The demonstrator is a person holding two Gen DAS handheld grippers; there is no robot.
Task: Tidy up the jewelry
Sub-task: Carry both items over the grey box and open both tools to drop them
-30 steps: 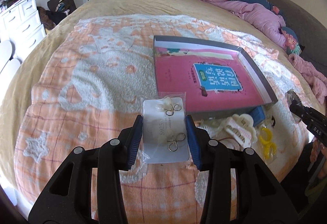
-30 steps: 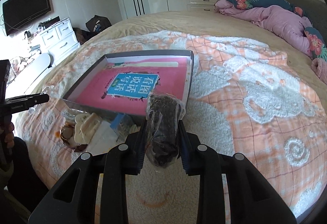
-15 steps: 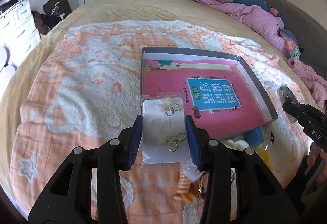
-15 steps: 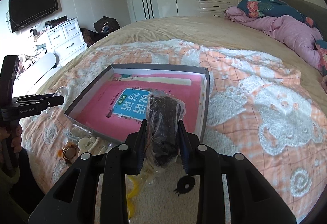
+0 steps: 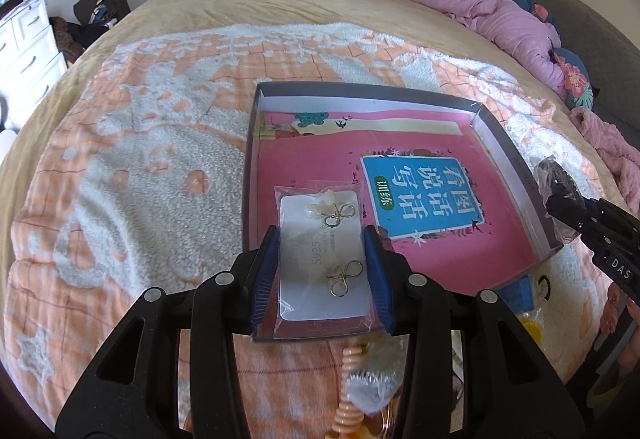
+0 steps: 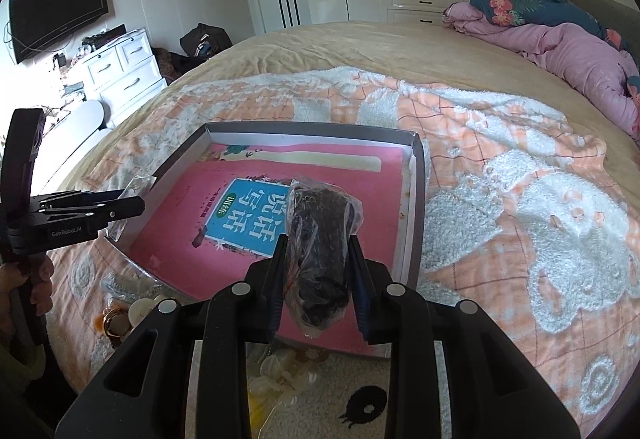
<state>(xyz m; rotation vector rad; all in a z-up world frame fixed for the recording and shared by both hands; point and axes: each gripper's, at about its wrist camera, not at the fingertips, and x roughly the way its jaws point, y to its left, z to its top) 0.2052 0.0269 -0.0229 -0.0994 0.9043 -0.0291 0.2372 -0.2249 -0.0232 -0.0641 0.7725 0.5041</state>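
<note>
Your left claw (image 5: 322, 271) is clamped on a clear packet of gold earrings (image 5: 322, 259), held over the near left corner of the grey box (image 5: 504, 143). Your right claw (image 6: 318, 275) grips a plastic bag of dark jewelry (image 6: 320, 239) above the box's near right side. The box sits on the bed's orange blanket (image 5: 160, 167), with hair clips (image 6: 280, 371) just beside its near edge.

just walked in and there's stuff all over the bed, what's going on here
A person is sorting jewelry on the bed with a tool in each hand. The left tool grips a clear packet of gold earrings; the right tool grips a bag of dark jewelry. Both are held over the shallow grey box, with more pieces lying loose in front of it.
</note>
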